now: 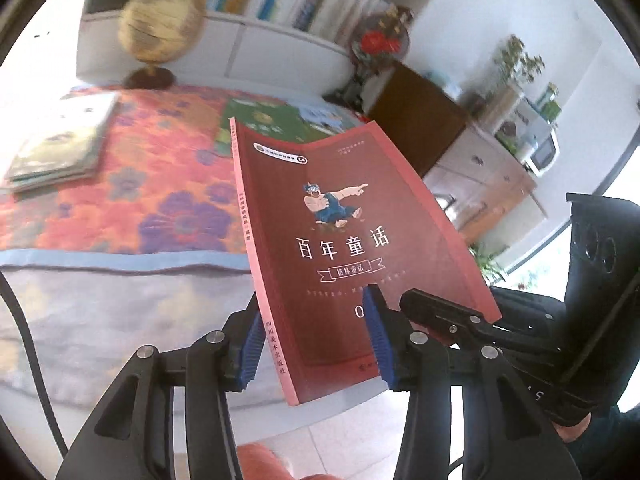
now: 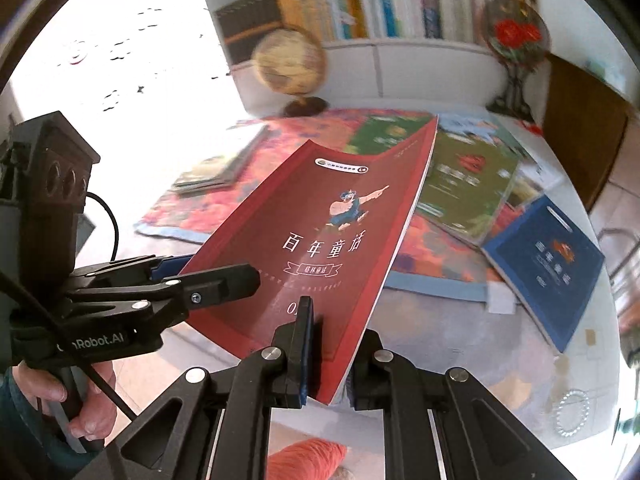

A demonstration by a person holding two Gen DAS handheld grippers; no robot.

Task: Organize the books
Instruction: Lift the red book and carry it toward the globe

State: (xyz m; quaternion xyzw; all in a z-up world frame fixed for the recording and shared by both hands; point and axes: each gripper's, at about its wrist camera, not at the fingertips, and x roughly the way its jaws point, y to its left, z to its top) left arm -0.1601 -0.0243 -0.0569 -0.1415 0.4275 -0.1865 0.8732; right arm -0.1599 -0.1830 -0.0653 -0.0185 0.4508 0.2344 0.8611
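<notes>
Above the near edge of the worktop, left wrist view: thin dark-red paperback book with white Chinese title and a cartoon figure (image 1: 340,248) is held in the air, tilted, cover up. The left gripper (image 1: 316,344) has its blue-padded jaws clamped across the book's lower spine corner, one pad under, one on the cover. The right gripper (image 1: 436,312) reaches in from the side with its jaws pinched together on the lower fore-edge. Cover bows slightly between the two grips: judged light, flexible, glossy, so liable to slip or crease. Behind it, a flowered orange cloth (image 1: 132,184) carries a stack of pale books (image 1: 56,148). Right wrist view: the same book (image 2: 320,240) hangs over the worktop edge, the right gripper (image 2: 332,356) closed on its bottom edge near the page side, the left gripper (image 2: 208,280) on the spine side. A blue-covered book (image 2: 548,264) and a green-covered book (image 2: 464,184) lie flat on the worktop. Best hold, in my judgement: near the spine, where it is stiffest.
</notes>
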